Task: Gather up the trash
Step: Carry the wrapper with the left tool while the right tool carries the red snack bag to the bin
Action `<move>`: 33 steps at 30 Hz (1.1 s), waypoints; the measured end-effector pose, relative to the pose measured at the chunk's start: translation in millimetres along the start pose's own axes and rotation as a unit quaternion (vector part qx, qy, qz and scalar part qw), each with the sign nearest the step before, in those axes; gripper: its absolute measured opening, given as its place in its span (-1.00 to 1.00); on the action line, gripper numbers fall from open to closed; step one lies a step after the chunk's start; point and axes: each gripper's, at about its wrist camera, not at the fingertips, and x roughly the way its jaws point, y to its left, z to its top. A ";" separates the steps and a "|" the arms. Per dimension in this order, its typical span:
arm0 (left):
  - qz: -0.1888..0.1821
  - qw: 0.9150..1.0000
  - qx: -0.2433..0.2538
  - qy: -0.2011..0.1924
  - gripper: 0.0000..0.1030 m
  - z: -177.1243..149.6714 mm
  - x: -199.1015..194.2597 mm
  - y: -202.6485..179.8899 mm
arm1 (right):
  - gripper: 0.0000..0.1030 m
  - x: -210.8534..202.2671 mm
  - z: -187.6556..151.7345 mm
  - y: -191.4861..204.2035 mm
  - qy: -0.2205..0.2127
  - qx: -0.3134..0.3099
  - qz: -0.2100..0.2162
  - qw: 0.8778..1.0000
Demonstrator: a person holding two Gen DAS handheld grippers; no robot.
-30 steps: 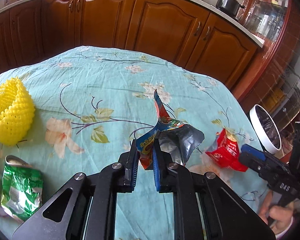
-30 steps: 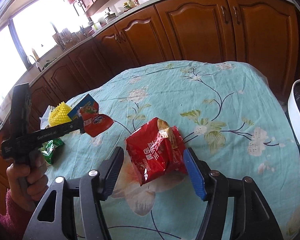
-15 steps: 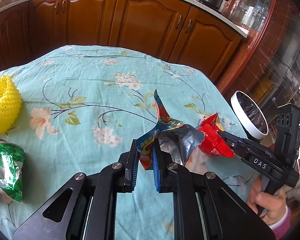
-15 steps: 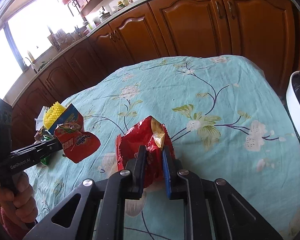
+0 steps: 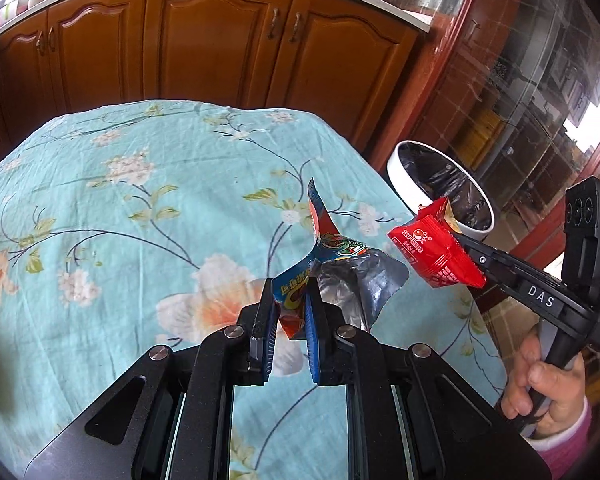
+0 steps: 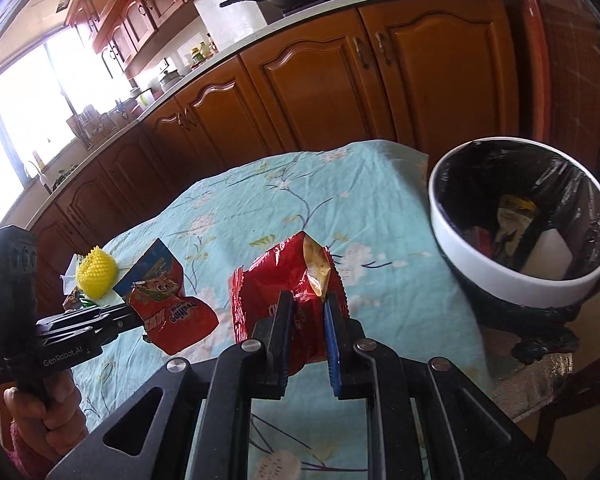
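Note:
My left gripper [image 5: 290,304] is shut on a blue and red snack wrapper [image 5: 332,256] with a silver inside, held above the table; it also shows in the right wrist view [image 6: 168,300]. My right gripper [image 6: 306,308] is shut on a red snack bag [image 6: 284,280], lifted off the cloth near the table's right edge; the bag also shows in the left wrist view [image 5: 432,248]. A white trash bin [image 6: 500,268] with a black liner stands just right of the table and holds some trash; it also shows in the left wrist view [image 5: 400,184].
The table has a turquoise floral cloth [image 5: 140,208]. A yellow foam net [image 6: 96,272] and a green wrapper [image 6: 74,300] lie at its far left end. Wooden kitchen cabinets [image 5: 220,44] stand behind the table.
My right gripper closed on the red bag and lifted it toward the bin. My left gripper carried its wrapper rightward toward the table's right edge.

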 end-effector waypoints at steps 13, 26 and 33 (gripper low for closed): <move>-0.016 0.999 0.049 0.009 -0.78 20.5 19.9 -59.4 | -0.71 -36.9 4.4 -40.7 -0.031 0.021 -0.029 0.999; -0.031 0.995 0.096 0.010 -0.78 44.2 40.3 -111.7 | -0.71 -59.6 14.2 -81.6 -0.053 0.044 -0.050 0.996; -0.036 0.993 0.109 0.015 -0.78 50.0 51.4 -128.8 | -0.71 -68.7 17.8 -101.4 -0.063 0.054 -0.061 0.995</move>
